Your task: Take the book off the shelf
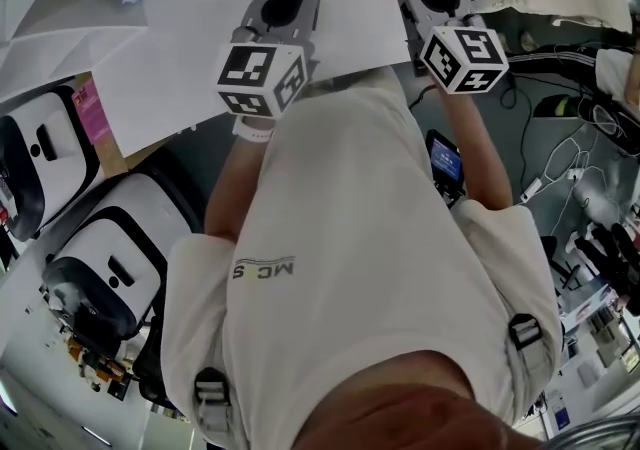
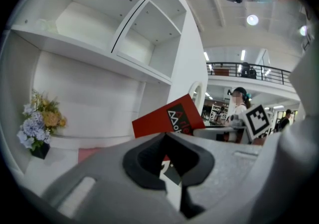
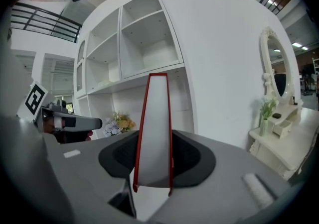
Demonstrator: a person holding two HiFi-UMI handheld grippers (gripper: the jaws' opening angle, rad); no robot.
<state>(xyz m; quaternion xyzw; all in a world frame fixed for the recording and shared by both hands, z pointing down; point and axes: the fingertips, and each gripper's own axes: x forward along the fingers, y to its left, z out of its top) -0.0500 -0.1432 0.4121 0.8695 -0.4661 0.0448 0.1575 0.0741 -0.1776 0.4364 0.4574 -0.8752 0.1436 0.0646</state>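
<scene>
Right gripper [image 3: 153,170] jaws clamped on red book [image 3: 155,128], page edge facing camera. Long axis runs straight out along jaws, far end toward white shelf [image 3: 130,44]. Book held clear of shelf. Left gripper [image 2: 167,162] jaws together, empty.

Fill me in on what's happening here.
A person stands in front of a white shelf unit with a tool in each hand. The right tool is shut on a red-covered book, which shows page edge on between its jaws. In the left gripper view the book hangs tilted in front of the shelves and rests on none of them. The left tool holds nothing, and its jaws look closed.
</scene>
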